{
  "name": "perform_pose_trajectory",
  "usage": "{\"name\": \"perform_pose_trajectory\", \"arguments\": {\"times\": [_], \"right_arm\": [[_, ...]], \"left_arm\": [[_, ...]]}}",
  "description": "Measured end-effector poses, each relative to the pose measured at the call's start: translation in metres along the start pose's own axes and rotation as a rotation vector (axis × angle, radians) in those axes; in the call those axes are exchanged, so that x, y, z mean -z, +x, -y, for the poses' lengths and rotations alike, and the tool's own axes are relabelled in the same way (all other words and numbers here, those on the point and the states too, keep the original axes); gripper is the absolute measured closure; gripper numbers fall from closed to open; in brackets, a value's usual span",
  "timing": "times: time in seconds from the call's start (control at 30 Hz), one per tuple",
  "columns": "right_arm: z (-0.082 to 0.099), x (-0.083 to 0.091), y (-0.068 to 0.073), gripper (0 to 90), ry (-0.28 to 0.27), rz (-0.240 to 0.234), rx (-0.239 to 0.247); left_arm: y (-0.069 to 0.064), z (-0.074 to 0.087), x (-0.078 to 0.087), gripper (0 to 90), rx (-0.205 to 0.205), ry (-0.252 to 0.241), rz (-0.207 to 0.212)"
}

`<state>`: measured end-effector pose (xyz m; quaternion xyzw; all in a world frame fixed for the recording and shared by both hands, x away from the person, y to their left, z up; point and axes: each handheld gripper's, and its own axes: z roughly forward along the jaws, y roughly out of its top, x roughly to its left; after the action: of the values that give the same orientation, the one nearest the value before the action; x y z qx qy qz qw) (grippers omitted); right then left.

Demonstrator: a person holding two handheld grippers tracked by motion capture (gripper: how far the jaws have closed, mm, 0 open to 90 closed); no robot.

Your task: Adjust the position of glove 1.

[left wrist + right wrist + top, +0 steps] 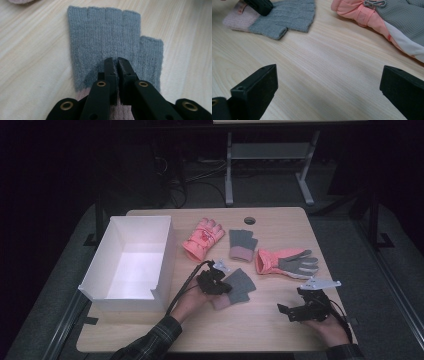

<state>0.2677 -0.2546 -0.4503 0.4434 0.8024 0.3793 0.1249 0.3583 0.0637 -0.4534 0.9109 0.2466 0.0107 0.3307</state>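
Observation:
A grey fingerless glove (240, 287) with a pale pink cuff lies flat on the wooden table, fingers pointing away in the left gripper view (105, 35). My left gripper (220, 286) rests on its palm, and its jaws (116, 61) are shut, pinching a fold of the knit near the cuff. My right gripper (291, 312) hovers low over bare table at the front right, jaws wide open (328, 82) with nothing between them. From there the same grey glove (287, 17) lies ahead to the left.
A white open box (167, 255) stands at the left. At the back lie a pink ski glove (202, 238), a second grey fingerless glove (242, 244) and a pink-and-grey ski glove (287, 263). The table has a cable hole (249, 220).

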Motion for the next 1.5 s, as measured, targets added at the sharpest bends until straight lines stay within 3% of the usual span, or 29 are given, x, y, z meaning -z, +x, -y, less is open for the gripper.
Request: {"name": "perform_pose_trajectory", "arguments": {"times": [0.2,0.47,0.57,0.73,0.83,1.03,1.17,1.23,1.5], "right_arm": [[0.0,0.0,0.0,1.2,-0.001,-0.003,0.005],[0.0,0.0,0.001,1.2,-0.001,-0.007,0.016],[0.0,0.001,0.002,5.5,-0.009,-0.01,0.028],[0.0,0.0,0.004,5.5,-0.001,-0.012,0.034],[0.0,-0.001,0.003,5.5,0.0,-0.01,0.034],[0.0,-0.002,0.003,5.5,0.004,0.004,0.022],[0.001,-0.003,0.002,5.5,0.002,0.016,0.023],[0.002,-0.004,0.001,5.5,0.01,0.03,0.017],[0.003,-0.004,0.002,5.5,0.011,0.025,0.018]], "left_arm": [[-0.016,-0.003,0.004,87.2,0.044,-0.04,0.055],[-0.039,-0.005,-0.007,87.0,0.019,-0.015,0.088],[-0.044,-0.006,-0.009,85.0,0.015,-0.018,0.098],[-0.041,-0.004,-0.003,73.3,0.014,-0.045,0.093],[-0.037,-0.004,0.003,55.4,0.001,-0.054,0.086],[-0.025,-0.002,0.015,39.2,-0.011,-0.075,0.084],[-0.016,-0.001,0.022,33.4,-0.016,-0.084,0.063],[-0.006,0.0,0.023,30.1,0.002,-0.075,0.052],[0.004,-0.001,0.027,27.4,0.024,-0.087,0.003]]}}
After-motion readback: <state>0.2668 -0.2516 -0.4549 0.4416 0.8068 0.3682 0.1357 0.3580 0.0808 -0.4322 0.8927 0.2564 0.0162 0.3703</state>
